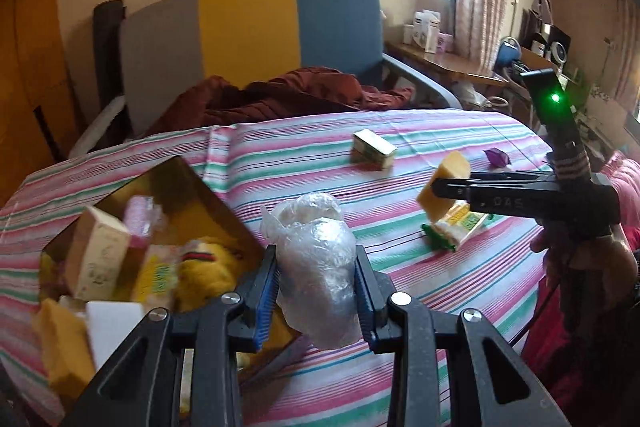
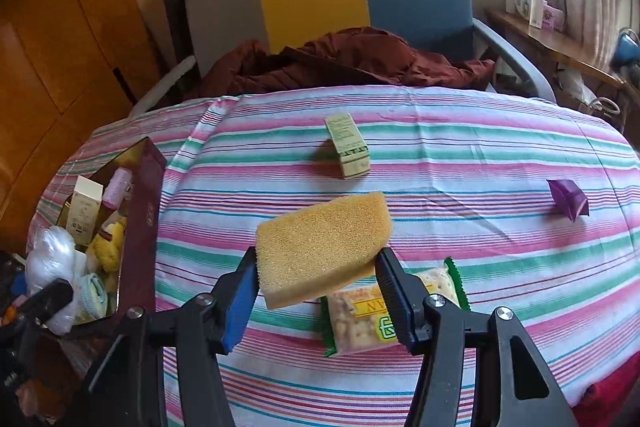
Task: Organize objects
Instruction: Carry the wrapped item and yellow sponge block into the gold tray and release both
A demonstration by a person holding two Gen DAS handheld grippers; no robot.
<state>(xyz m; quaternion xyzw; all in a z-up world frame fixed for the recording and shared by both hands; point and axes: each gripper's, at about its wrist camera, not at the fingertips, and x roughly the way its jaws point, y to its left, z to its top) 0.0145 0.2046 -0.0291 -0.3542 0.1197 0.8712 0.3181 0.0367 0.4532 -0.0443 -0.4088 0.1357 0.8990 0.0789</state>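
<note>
The left gripper (image 1: 316, 291) was clamped on a plastic bag (image 1: 316, 263) beside the box (image 1: 168, 195) at the table's left edge; the right gripper (image 2: 316, 283) squeezed a sponge (image 2: 324, 247) above a cracker packet (image 2: 360, 323) near the front edge.

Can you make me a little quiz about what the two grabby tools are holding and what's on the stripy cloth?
1. True or false: the left tool is empty.
2. What does the right tool hold? A) purple paper shape B) yellow sponge C) small green box
3. What lies on the striped cloth right under the sponge?

Key
1. False: it grips a crumpled clear plastic bag.
2. B.
3. A cracker packet.
</note>
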